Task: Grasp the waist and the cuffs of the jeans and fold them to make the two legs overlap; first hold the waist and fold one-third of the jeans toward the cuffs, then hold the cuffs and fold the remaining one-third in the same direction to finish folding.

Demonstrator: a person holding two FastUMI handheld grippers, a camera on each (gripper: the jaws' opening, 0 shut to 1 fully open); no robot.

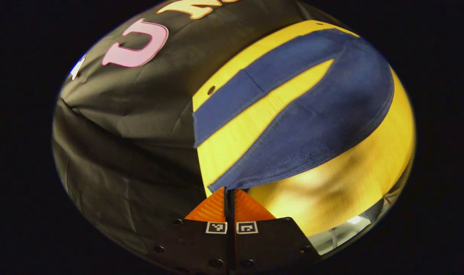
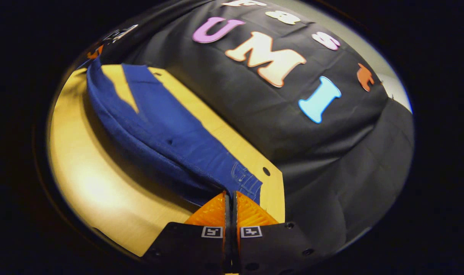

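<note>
Dark blue jeans (image 1: 323, 114) lie on a yellow wooden table (image 1: 350, 183), with the two legs spread apart in a V. In the left gripper view my left gripper (image 1: 230, 190) is shut on the cuff of the nearer leg, which is raised slightly and casts a shadow on the wood. The farther leg's cuff (image 1: 197, 128) rests flat at the table's edge. In the right gripper view the jeans (image 2: 167, 133) run away from me, and my right gripper (image 2: 231, 193) is shut on the near corner of the waist, beside the belt loops (image 2: 247, 181).
Black cloth walls (image 2: 331, 160) hang close behind the table's far edge and corner. Small holes (image 2: 266, 171) sit near the table corners. Bare wood (image 2: 94, 183) spreads out on the near side of the jeans. Pale floor (image 1: 350, 225) shows past the table edge.
</note>
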